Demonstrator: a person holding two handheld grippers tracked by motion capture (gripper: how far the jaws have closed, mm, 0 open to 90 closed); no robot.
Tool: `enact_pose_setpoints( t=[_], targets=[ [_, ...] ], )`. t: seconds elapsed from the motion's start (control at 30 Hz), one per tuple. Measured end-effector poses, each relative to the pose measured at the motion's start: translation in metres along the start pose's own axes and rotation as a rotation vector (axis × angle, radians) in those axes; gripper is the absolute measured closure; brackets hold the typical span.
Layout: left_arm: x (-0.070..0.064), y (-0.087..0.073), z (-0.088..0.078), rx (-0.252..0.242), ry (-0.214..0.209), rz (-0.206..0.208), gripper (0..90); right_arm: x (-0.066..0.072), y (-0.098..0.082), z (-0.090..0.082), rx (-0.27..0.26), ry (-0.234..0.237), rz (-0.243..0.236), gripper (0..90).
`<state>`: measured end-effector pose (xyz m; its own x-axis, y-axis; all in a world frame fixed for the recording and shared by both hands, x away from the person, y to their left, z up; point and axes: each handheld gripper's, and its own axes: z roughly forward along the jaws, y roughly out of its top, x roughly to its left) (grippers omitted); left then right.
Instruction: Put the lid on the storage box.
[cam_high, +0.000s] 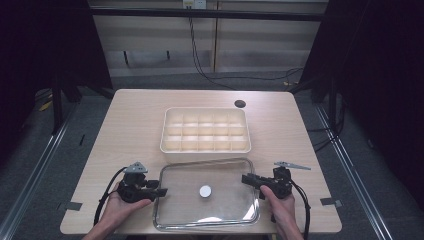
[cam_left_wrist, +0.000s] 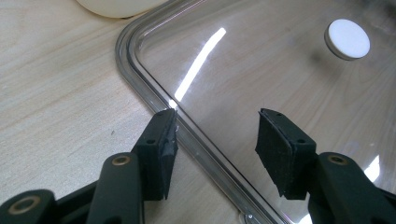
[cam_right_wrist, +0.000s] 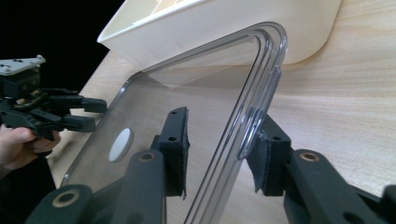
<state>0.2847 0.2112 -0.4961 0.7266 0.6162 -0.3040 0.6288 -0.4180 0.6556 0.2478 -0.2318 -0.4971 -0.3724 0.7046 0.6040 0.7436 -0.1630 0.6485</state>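
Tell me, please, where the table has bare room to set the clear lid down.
Bare wood lies left of the cream divided tray, right of it below the dark round spot, and along the far edge. The near side is crowded: the clear lid fills it, with the left hand-held gripper and right hand-held gripper at its ends.

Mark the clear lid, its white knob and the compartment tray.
clear lid (cam_high: 172, 210): high view, bare pane near its left edge.
white knob (cam_left_wrist: 348, 38): left gripper view, flat top of the disc.
compartment tray (cam_high: 205, 151): high view, near outer wall.
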Motion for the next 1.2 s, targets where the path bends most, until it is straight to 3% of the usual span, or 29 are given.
enact_pose_setpoints(
  t=[0.3,0.53,0.6,0.77,1.2],
  targets=[
    [0.003,0.000,0.000,-0.005,-0.021,-0.018,42.3,-0.001,0.002,-0.006,-0.038,0.058,-0.005,68.1],
    [0.007,0.000,-0.001,-0.013,-0.028,-0.040,38.1,0.000,0.003,-0.008,-0.061,0.067,-0.011,69.5],
    [0.007,0.000,0.000,-0.019,-0.040,-0.052,34.3,0.000,0.003,-0.008,-0.065,0.069,-0.014,69.6],
    [0.009,0.001,0.001,-0.027,-0.068,-0.079,34.6,0.000,0.004,-0.009,-0.068,0.077,-0.018,69.7],
    [0.009,0.002,0.002,-0.029,-0.078,-0.086,30.7,0.003,0.005,-0.015,-0.095,0.098,-0.041,70.4]
  ],
)
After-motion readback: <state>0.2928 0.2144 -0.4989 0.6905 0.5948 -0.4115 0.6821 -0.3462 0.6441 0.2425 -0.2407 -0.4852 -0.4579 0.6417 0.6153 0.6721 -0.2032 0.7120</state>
